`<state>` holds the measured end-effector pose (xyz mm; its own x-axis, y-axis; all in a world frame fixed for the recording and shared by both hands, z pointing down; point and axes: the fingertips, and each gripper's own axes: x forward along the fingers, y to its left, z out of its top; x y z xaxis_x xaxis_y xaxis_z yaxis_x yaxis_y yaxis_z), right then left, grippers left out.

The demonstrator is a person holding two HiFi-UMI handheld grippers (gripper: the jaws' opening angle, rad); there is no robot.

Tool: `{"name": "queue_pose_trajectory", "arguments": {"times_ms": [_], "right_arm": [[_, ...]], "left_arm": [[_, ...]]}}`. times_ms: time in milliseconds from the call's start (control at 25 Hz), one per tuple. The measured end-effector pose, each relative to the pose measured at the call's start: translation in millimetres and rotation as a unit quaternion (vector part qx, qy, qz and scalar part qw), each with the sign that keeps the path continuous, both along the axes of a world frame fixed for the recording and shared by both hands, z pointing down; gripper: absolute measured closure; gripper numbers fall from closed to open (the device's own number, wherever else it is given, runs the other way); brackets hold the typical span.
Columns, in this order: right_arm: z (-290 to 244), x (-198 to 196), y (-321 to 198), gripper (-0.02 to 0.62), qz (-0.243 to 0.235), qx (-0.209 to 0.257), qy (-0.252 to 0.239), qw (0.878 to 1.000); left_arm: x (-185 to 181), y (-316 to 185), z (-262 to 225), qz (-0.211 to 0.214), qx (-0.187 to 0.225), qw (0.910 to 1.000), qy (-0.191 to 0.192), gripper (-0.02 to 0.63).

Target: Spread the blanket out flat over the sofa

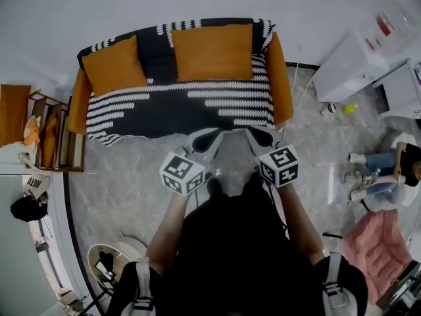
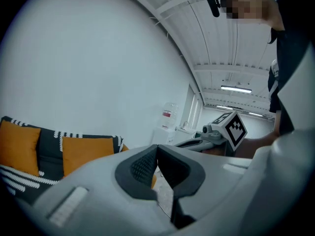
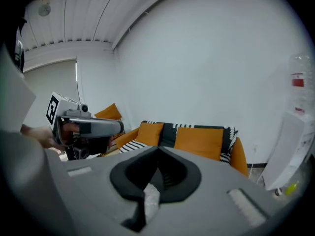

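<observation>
With the striped blanket (image 1: 177,104) lying flat over seat & backrest of the orange sofa (image 1: 281,78), ahead of both sets of jaws and touching neither, the job looks abt done. Left gripper (image 1: 202,137) & right gripper (image 1: 256,135) are held side by side, jaws together, nothing between them. Two orange cushions (image 1: 210,50) sit on the blanket at the back. Possibly left: the front corner beyond the left jaws looks slightly uneven, prob. minor.

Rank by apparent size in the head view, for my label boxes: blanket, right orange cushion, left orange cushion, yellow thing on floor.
1. blanket
2. right orange cushion
3. left orange cushion, slightly smaller, close call
4. yellow thing
</observation>
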<state>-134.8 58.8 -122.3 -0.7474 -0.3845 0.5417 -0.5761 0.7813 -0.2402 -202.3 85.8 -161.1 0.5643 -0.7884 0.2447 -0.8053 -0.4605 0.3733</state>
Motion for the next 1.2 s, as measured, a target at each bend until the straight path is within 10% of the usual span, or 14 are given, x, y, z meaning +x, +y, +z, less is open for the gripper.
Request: {"name": "queue_pose_trajectory", "arguments": {"times_ms": [560, 1200], "right_arm": [[-68.4, -90.9, 31.8, 0.597, -0.055, 0.071, -0.092, 0.992], [-73.2, -107.8, 51.3, 0.597, -0.06, 0.084, -0.101, 0.989]], "left_arm": [[-67.6, 18.3, -27.6, -0.03, 0.036, 0.9989, 0.005, 0.595], [-89.3, 37.2, -33.0, -0.049, 0.045, 0.9978, 0.002, 0.595]]}}
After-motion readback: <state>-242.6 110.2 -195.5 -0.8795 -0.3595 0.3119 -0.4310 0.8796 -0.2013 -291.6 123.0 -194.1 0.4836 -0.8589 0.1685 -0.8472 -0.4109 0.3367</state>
